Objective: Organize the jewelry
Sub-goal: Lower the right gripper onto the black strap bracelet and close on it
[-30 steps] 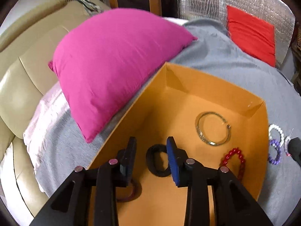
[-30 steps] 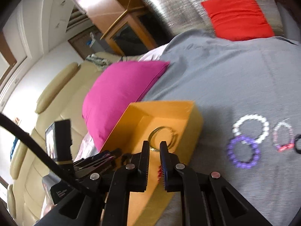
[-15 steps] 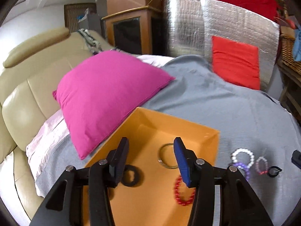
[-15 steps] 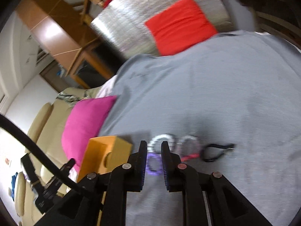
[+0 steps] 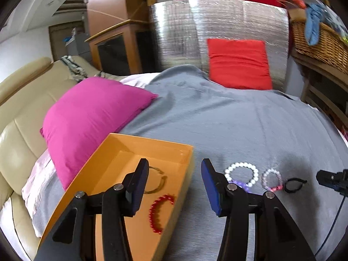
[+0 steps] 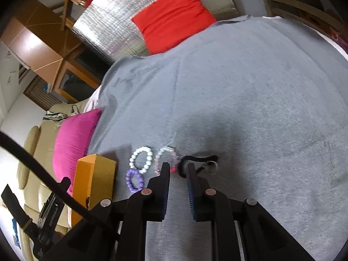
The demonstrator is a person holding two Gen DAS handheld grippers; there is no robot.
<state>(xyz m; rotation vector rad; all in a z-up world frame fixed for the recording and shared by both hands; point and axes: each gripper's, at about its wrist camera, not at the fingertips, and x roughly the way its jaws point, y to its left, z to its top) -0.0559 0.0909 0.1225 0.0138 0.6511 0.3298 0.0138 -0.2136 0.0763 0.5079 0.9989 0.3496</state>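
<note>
An orange box (image 5: 187, 169) lies on the grey blanket and holds a metal bangle (image 5: 159, 179) and a red bead bracelet (image 5: 157, 213). My left gripper (image 5: 175, 174) is open and empty above the box's right wall. Right of the box lie a white bead bracelet (image 5: 241, 174), a purple one (image 5: 241, 183), a clear pink one (image 5: 271, 179) and a black cord bracelet (image 5: 294, 183). My right gripper (image 6: 177, 169) is narrowly open and empty, its tips just short of the clear pink bracelet (image 6: 166, 157) and the black cord bracelet (image 6: 199, 163). The white (image 6: 141, 158) and purple (image 6: 134, 179) bracelets lie to its left, beside the box (image 6: 93, 180).
A magenta pillow (image 5: 91, 117) lies left of the box, on a beige sofa (image 5: 19, 113). A red cushion (image 5: 238, 63) leans on a silver panel (image 5: 178, 34) at the back. A wicker basket (image 5: 315, 41) stands on a shelf at the right.
My left gripper has risen out of the box, moved right and opened wider. My right gripper has swung from the box to the bracelets on the blanket and opened slightly.
</note>
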